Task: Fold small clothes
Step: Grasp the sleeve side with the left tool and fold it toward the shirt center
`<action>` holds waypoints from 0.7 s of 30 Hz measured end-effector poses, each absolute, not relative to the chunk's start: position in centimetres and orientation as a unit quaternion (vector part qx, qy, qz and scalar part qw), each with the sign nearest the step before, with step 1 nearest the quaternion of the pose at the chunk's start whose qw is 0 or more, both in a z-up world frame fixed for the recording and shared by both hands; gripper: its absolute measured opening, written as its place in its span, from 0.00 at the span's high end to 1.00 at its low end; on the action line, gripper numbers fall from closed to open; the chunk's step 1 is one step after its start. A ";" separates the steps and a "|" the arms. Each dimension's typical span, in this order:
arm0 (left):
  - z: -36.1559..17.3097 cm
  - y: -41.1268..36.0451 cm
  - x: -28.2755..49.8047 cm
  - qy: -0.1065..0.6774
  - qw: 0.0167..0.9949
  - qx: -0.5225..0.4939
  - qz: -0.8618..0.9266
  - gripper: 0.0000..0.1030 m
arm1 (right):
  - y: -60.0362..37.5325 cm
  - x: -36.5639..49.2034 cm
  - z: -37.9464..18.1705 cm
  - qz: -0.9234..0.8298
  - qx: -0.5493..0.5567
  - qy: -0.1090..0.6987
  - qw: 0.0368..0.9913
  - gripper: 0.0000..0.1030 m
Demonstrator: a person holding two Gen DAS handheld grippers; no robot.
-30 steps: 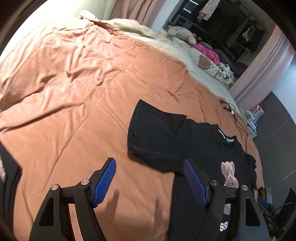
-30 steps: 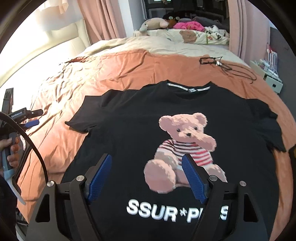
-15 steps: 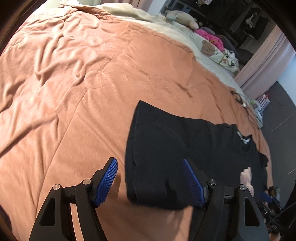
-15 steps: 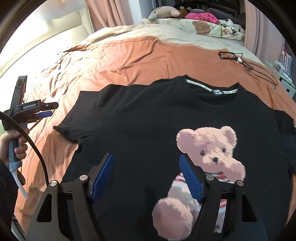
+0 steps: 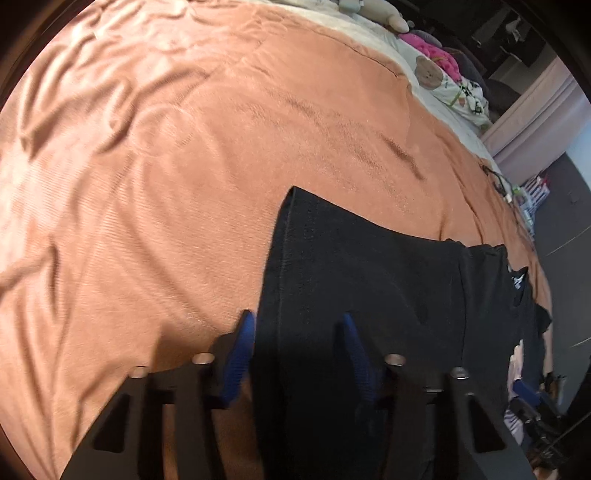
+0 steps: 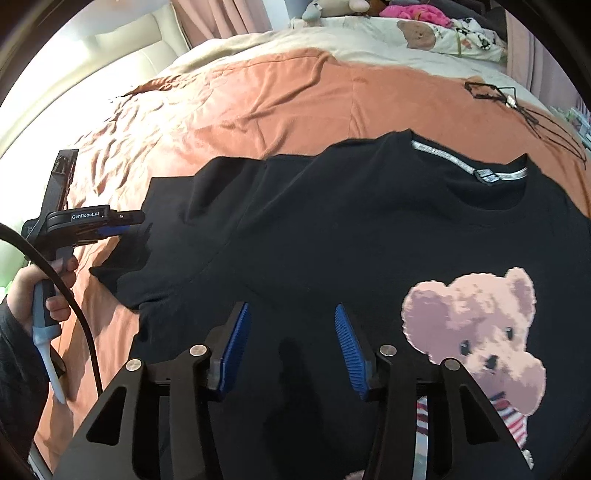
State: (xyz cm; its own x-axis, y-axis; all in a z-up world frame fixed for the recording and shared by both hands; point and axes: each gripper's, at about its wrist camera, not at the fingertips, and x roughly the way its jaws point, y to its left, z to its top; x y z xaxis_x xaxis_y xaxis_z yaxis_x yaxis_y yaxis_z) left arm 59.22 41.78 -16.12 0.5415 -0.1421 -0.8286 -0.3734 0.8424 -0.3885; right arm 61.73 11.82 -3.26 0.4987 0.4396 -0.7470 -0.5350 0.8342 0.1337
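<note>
Across both frames spreads an orange bedspread (image 5: 184, 166) under the black T-shirt (image 6: 351, 229); pink curtains (image 6: 221, 18) upper left; left gripper (image 5: 295, 325) and right gripper (image 6: 291, 314) gape wide.

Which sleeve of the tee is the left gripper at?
The sleeve on the headboard side of the black T-shirt: the left gripper sits open at its hem. The opposite sleeve is out of view.

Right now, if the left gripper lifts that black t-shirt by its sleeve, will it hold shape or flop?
Probably flop: the black t-shirt lies limp and creased on the orange blanket. Its sleeve looks thin, so likely light. The left gripper, open, straddles the sleeve edge.
</note>
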 end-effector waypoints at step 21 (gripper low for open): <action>-7.4 40.0 57.2 0.401 0.872 -0.280 0.001 0.95 | 17.5 66.8 -6.8 0.337 -0.003 0.466 0.818 0.72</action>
